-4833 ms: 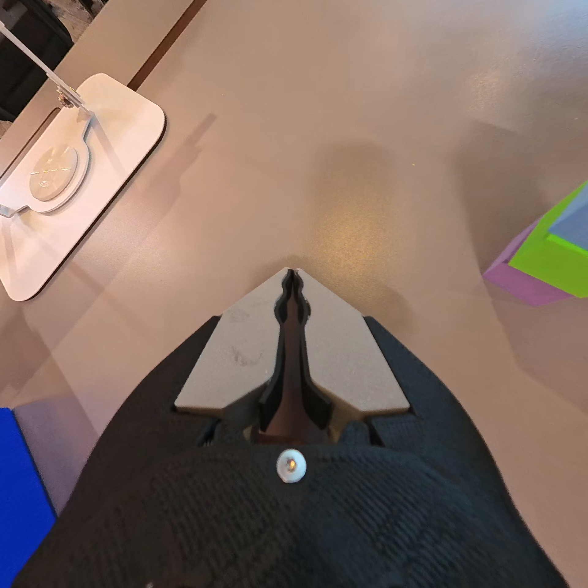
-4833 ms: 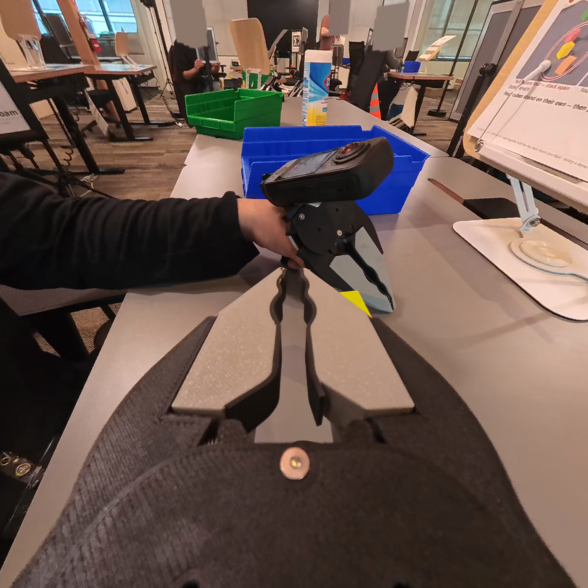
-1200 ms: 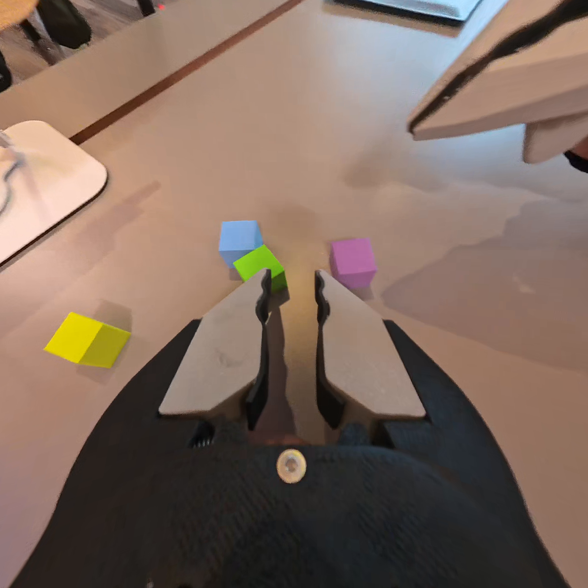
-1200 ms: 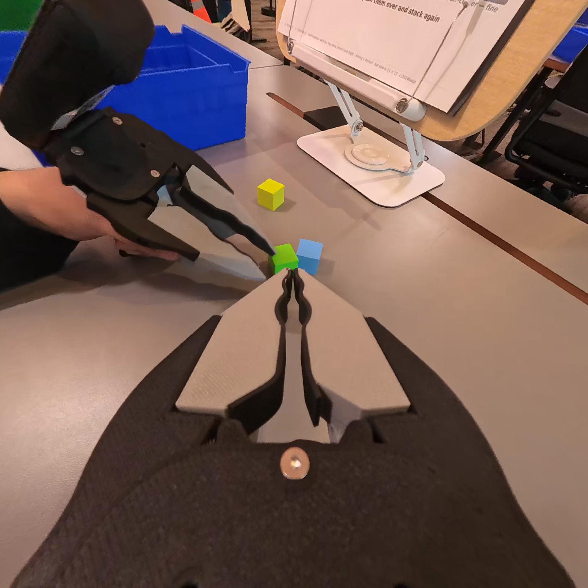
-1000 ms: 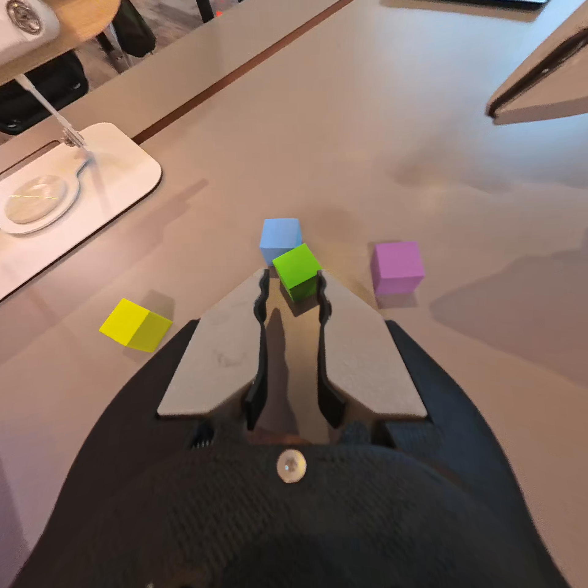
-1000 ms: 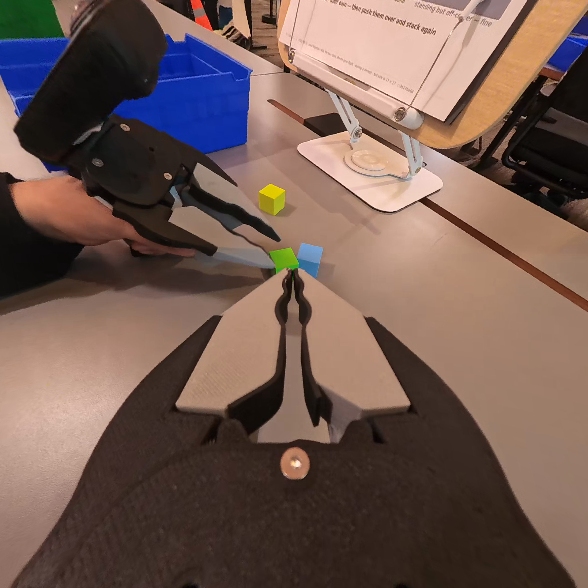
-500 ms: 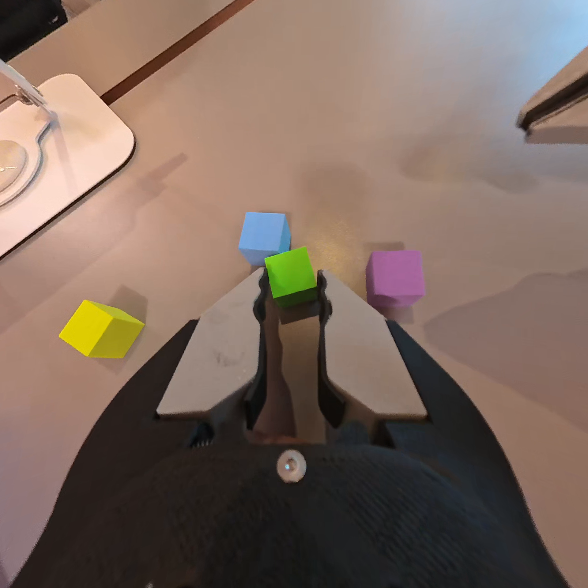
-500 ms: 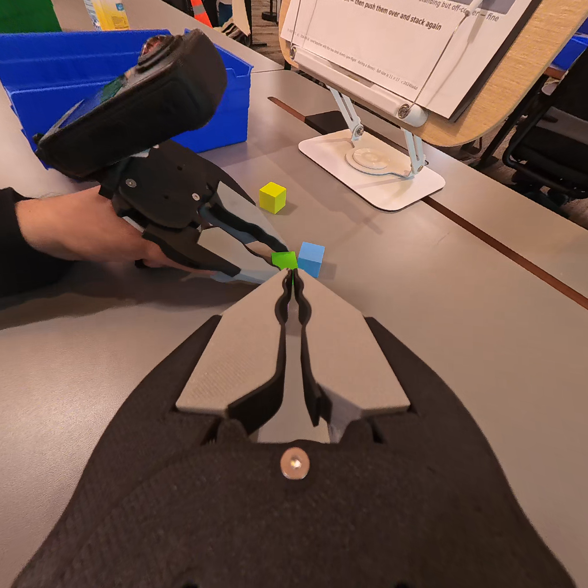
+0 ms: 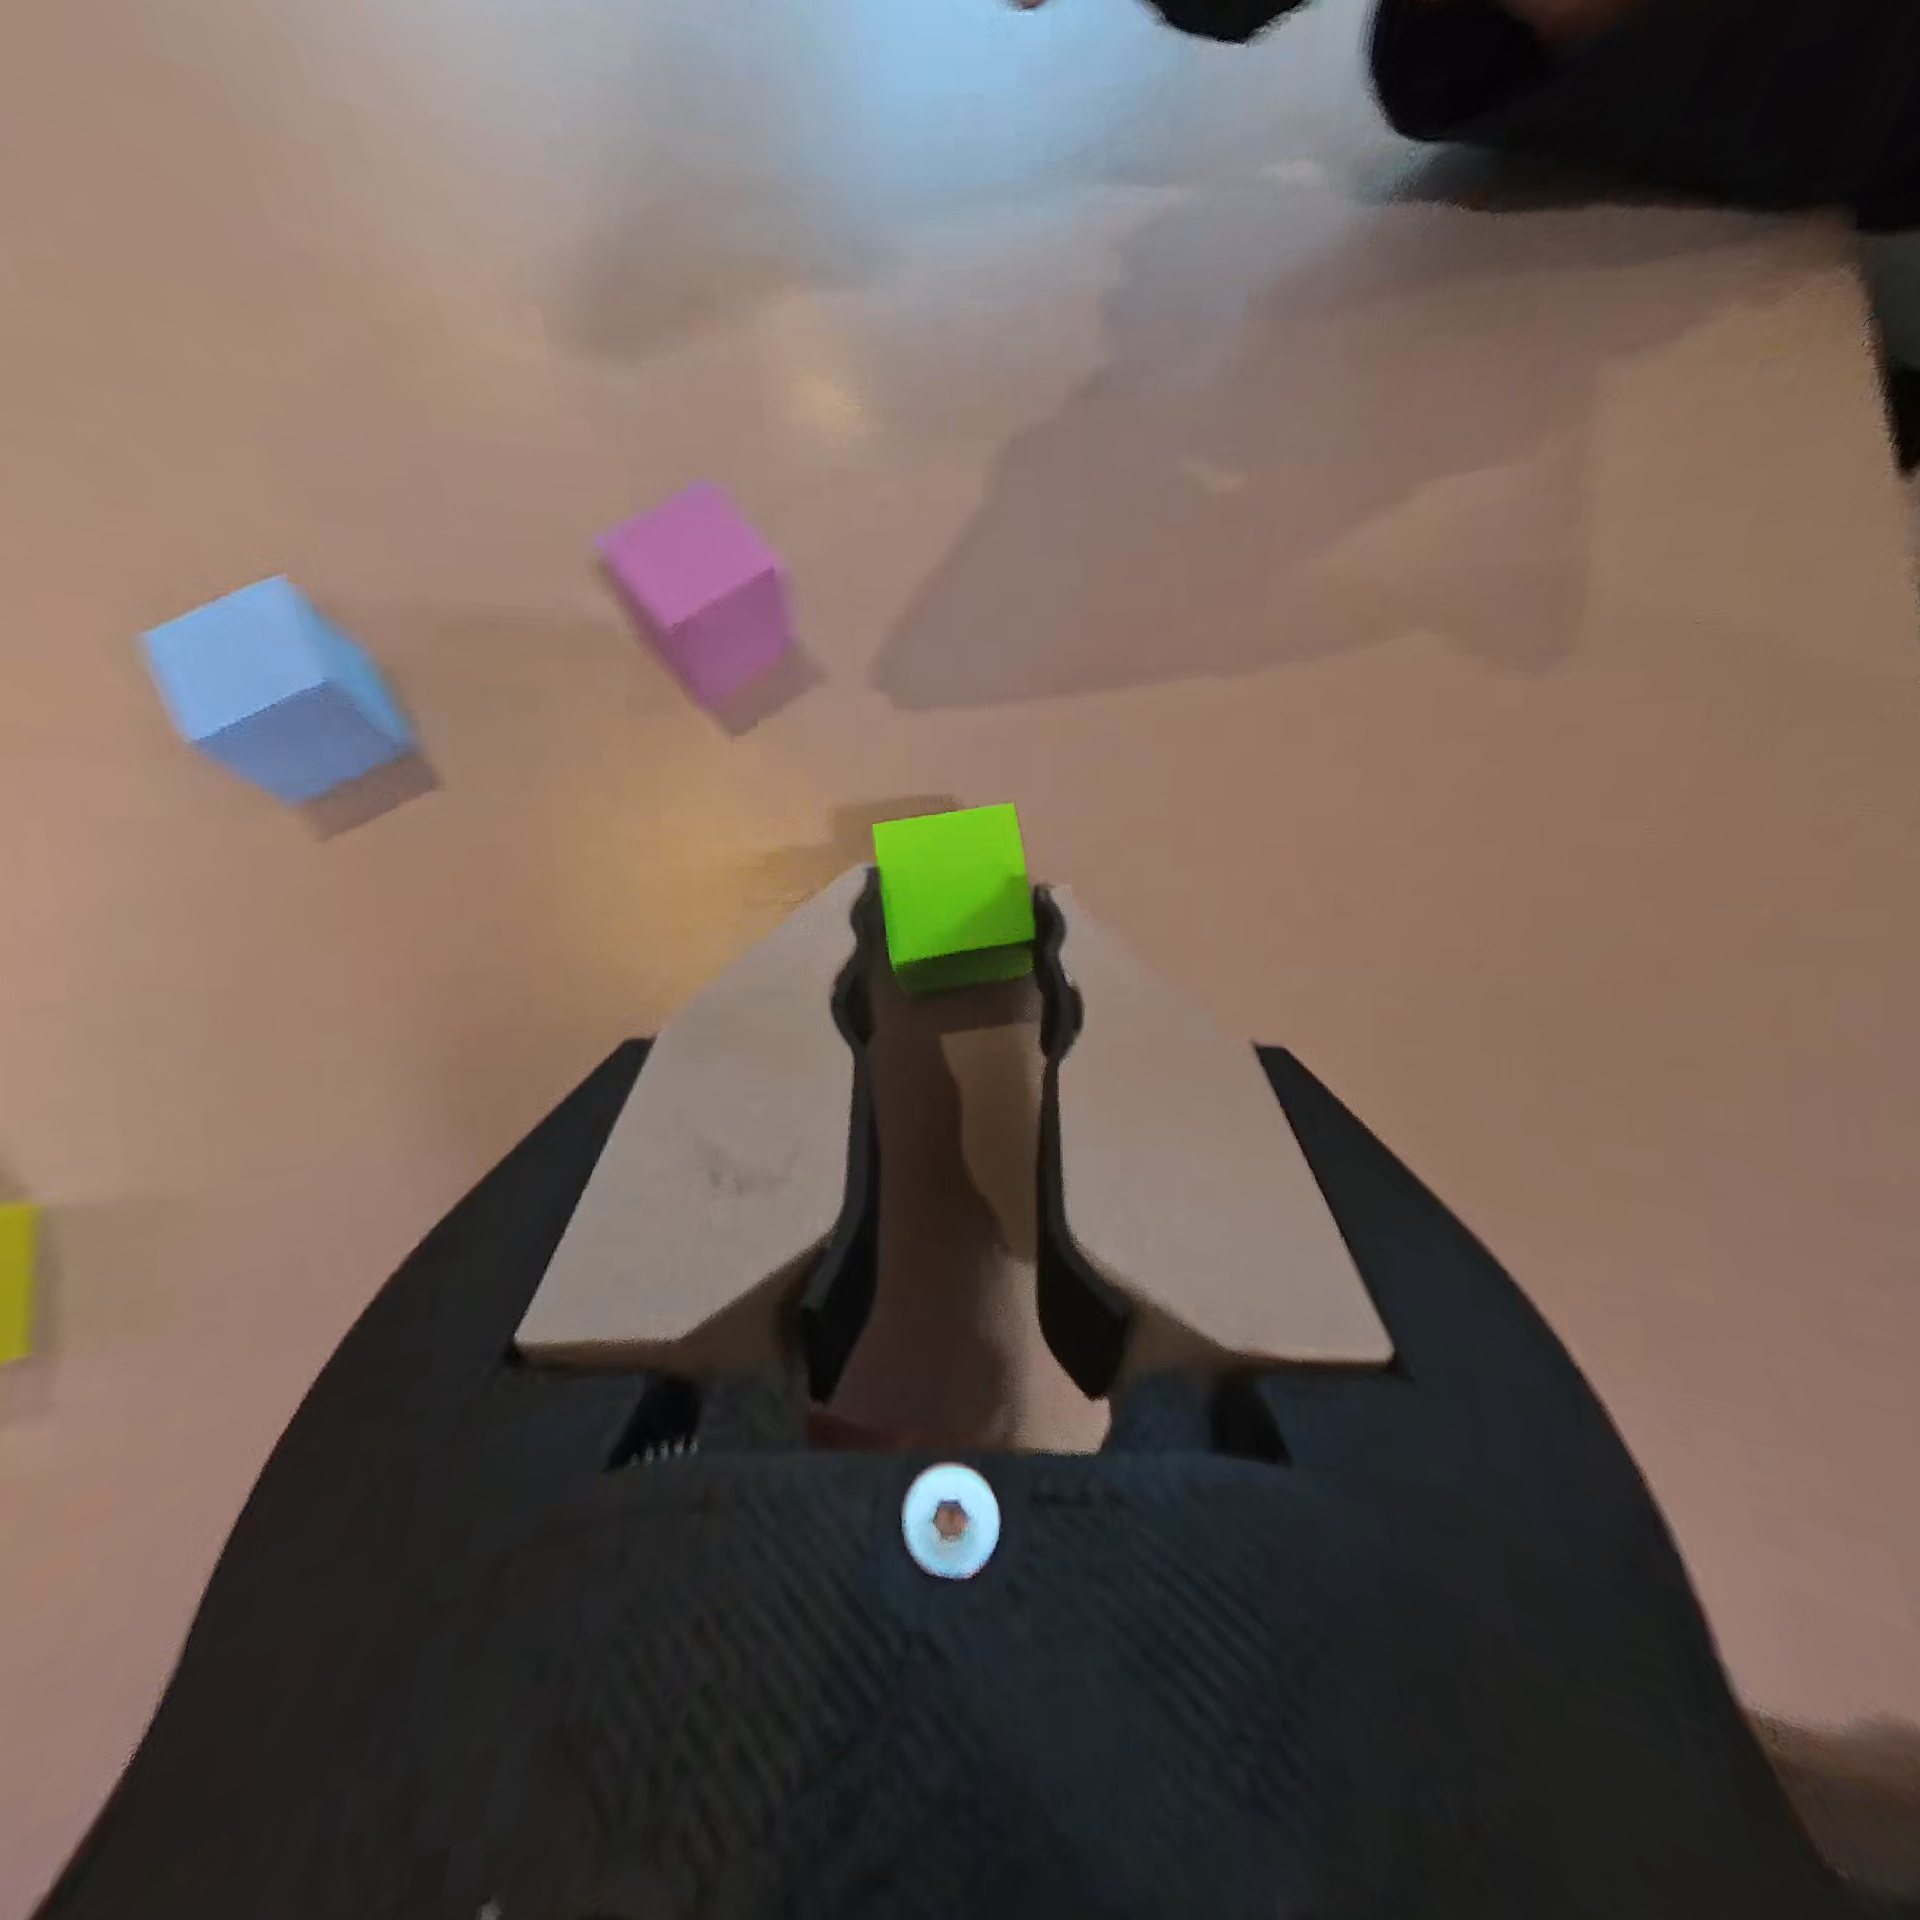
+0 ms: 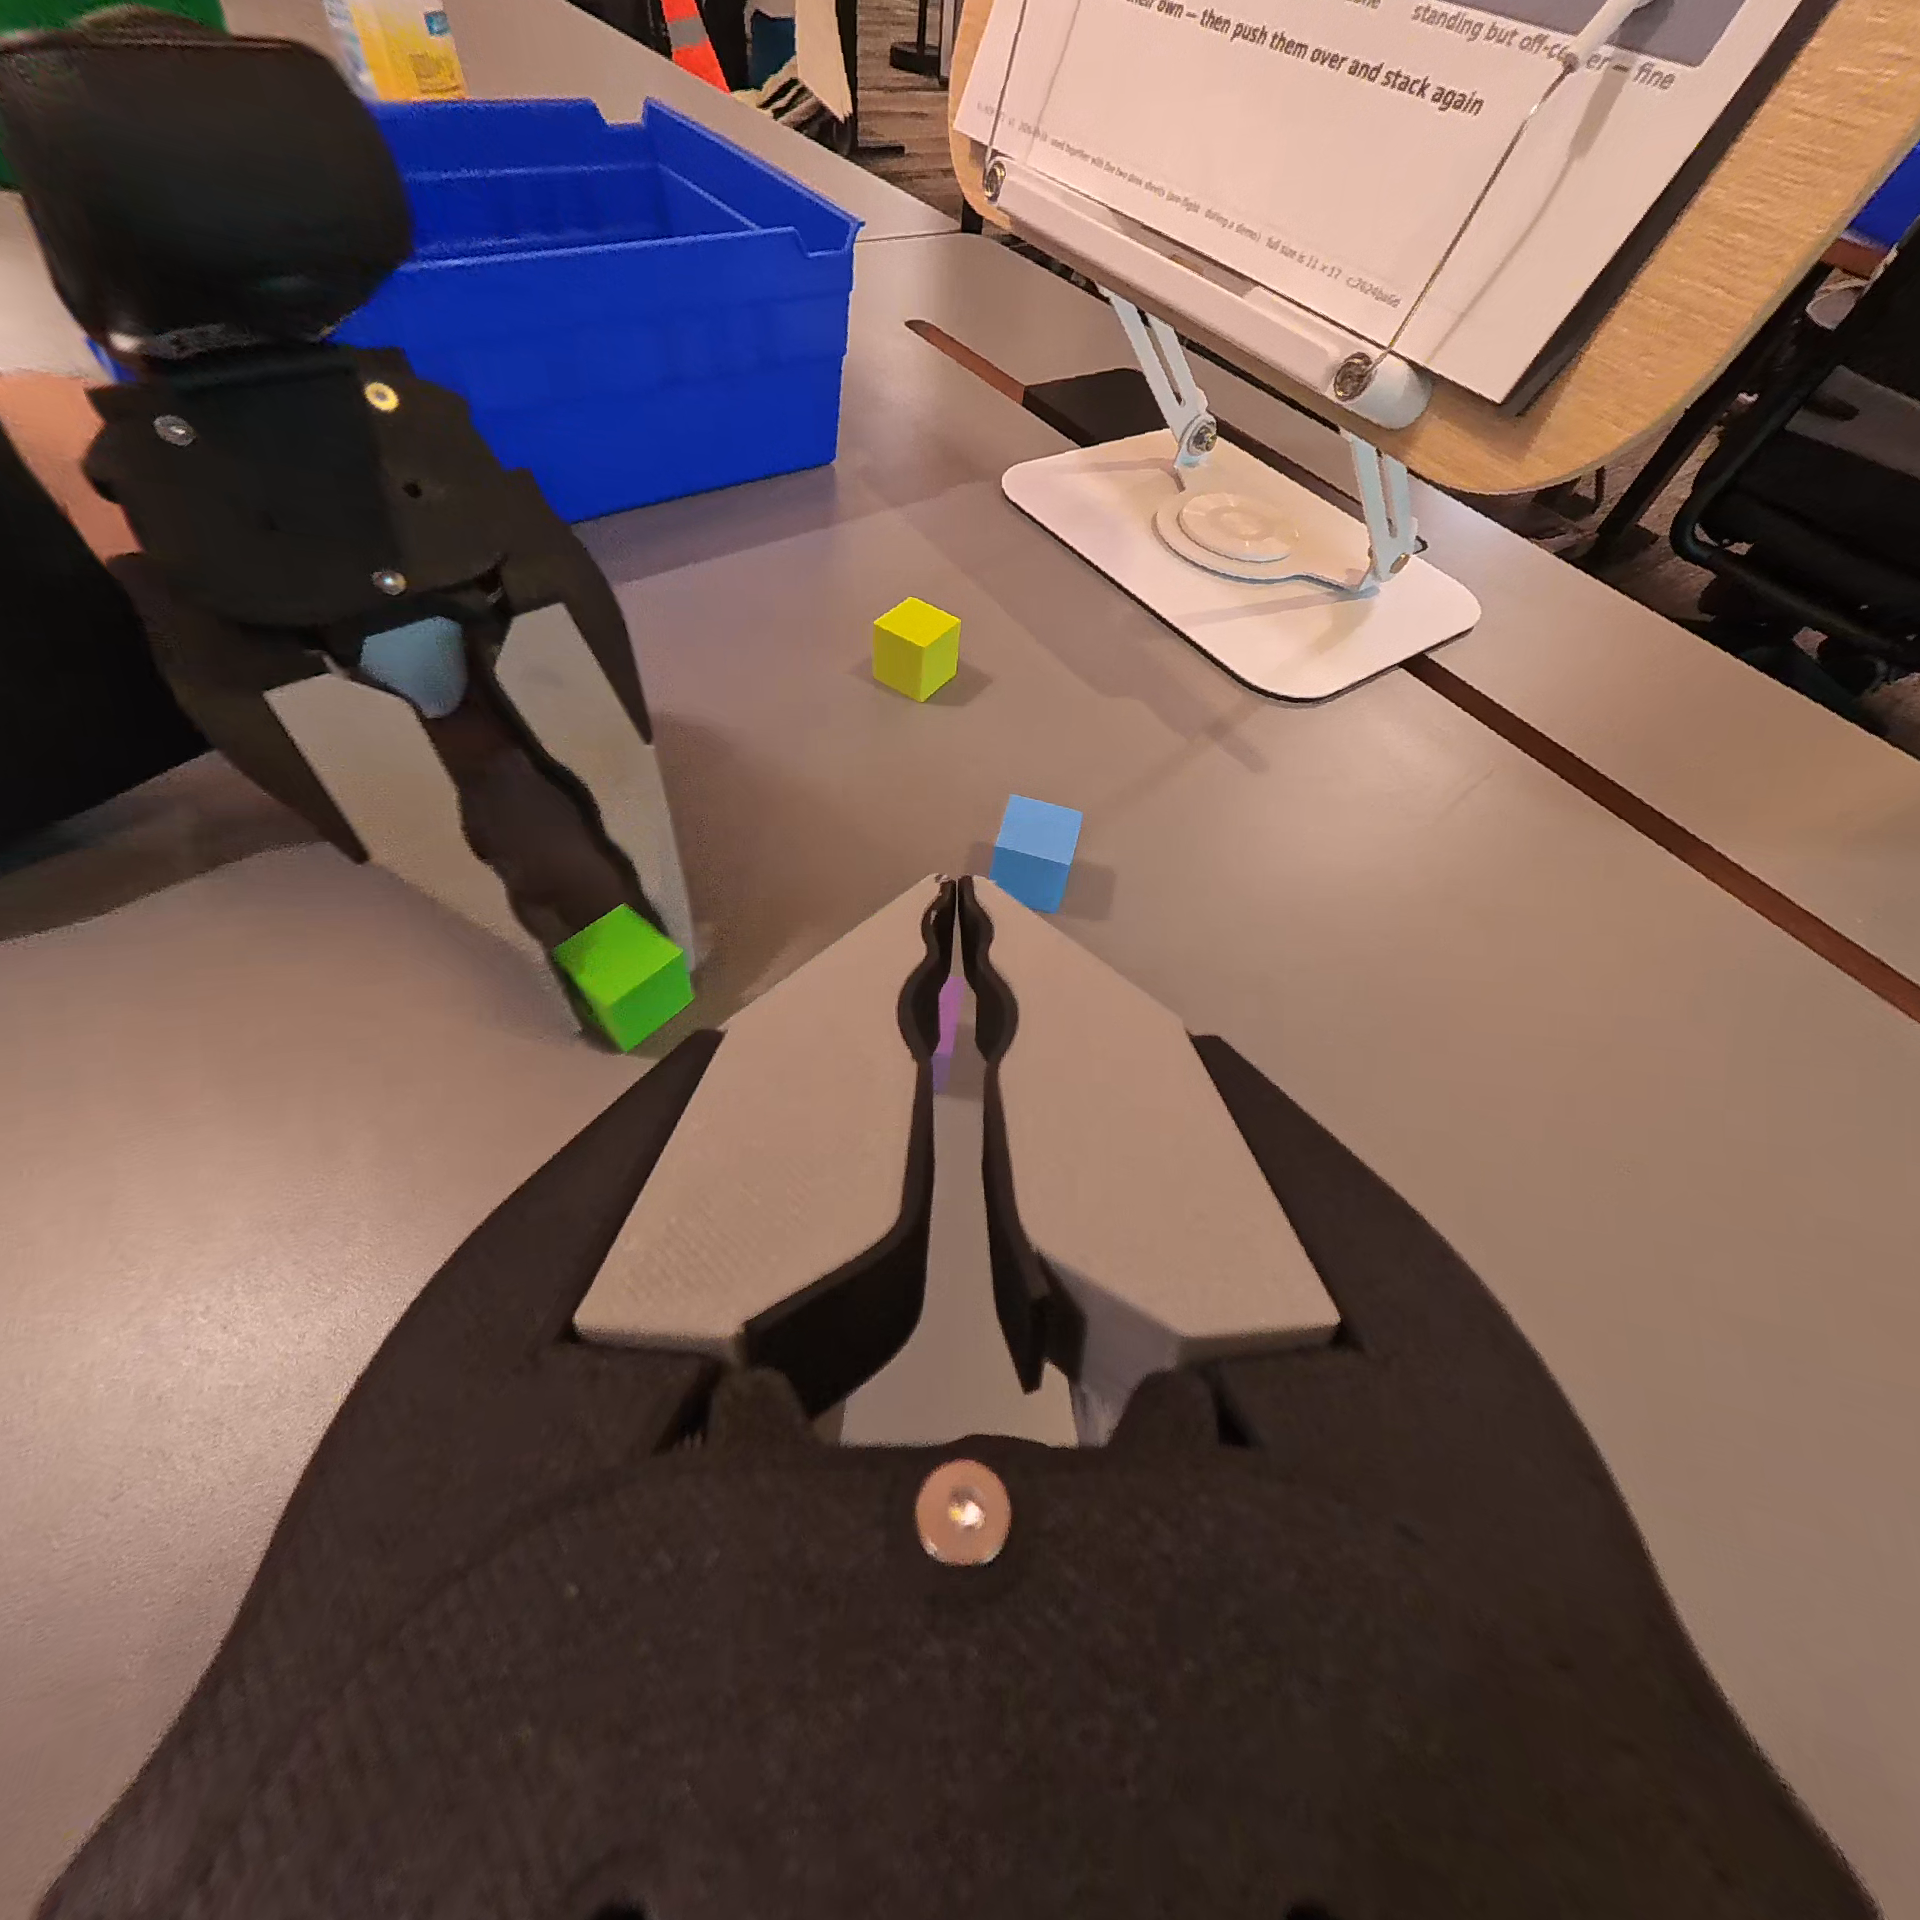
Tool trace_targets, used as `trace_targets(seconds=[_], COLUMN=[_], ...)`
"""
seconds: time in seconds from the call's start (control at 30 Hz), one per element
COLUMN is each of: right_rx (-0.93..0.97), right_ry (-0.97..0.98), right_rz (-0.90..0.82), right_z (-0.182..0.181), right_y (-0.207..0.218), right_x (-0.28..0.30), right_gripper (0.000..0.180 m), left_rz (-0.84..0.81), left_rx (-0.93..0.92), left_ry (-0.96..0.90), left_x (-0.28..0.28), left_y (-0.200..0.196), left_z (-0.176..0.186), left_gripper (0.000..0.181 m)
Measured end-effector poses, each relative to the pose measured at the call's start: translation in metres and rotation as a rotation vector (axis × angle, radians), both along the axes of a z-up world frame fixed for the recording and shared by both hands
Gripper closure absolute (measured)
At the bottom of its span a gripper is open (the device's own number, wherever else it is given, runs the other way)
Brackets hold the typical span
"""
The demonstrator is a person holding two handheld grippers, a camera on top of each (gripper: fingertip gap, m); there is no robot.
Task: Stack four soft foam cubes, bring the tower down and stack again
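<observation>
My left gripper (image 9: 953, 912) is shut on the green foam cube (image 9: 945, 873) and holds it at its fingertips, low over the grey table. The right wrist view shows the same grip (image 10: 620, 940), with the green cube (image 10: 623, 982) tilted. The blue cube (image 9: 270, 686) and purple cube (image 9: 696, 603) lie apart ahead on the left. The yellow cube (image 9: 16, 1283) is at the left edge. My right gripper (image 10: 954, 883) is shut and empty. The purple cube (image 10: 948, 1023) shows through the gap between its fingers, with the blue cube (image 10: 1034, 852) just beyond and the yellow cube (image 10: 914, 646) farther back.
A blue plastic bin (image 10: 644, 312) stands at the back left. A white document stand (image 10: 1247, 561) holding a printed sheet stands at the back right, next to a brown seam (image 10: 1662, 831) in the table. A dark sleeve (image 9: 1662, 94) shows at the top right. The gap from one gripper's tips to the other's is roughly 12 cm.
My left gripper closed on the green cube and carried it away from the blue cube, towards the near left of the table. My right gripper stayed shut.
</observation>
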State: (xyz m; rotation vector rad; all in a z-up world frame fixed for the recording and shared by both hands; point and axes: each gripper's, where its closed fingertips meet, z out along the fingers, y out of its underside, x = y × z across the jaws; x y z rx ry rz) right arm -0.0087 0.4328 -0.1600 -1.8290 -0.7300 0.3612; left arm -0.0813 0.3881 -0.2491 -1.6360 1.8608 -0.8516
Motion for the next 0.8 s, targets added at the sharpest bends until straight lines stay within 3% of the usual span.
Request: trace_targets(seconds=[0.3,0.8], right_rx=[-0.022,-0.342], right_ry=[-0.012,0.061], right_rz=[0.039,0.098], right_z=[-0.007,-0.063], right_y=[-0.003,-0.004], right_x=[-0.007,-0.018], right_gripper=[0.180,0.163], left_rz=[-0.103,-0.152], left_rx=[0.037,0.047], left_ry=[-0.037,-0.041], left_x=[0.003,0.013], left_y=[-0.013,-0.027], left_z=[0.000,0.000], left_gripper=[0.154,0.154])
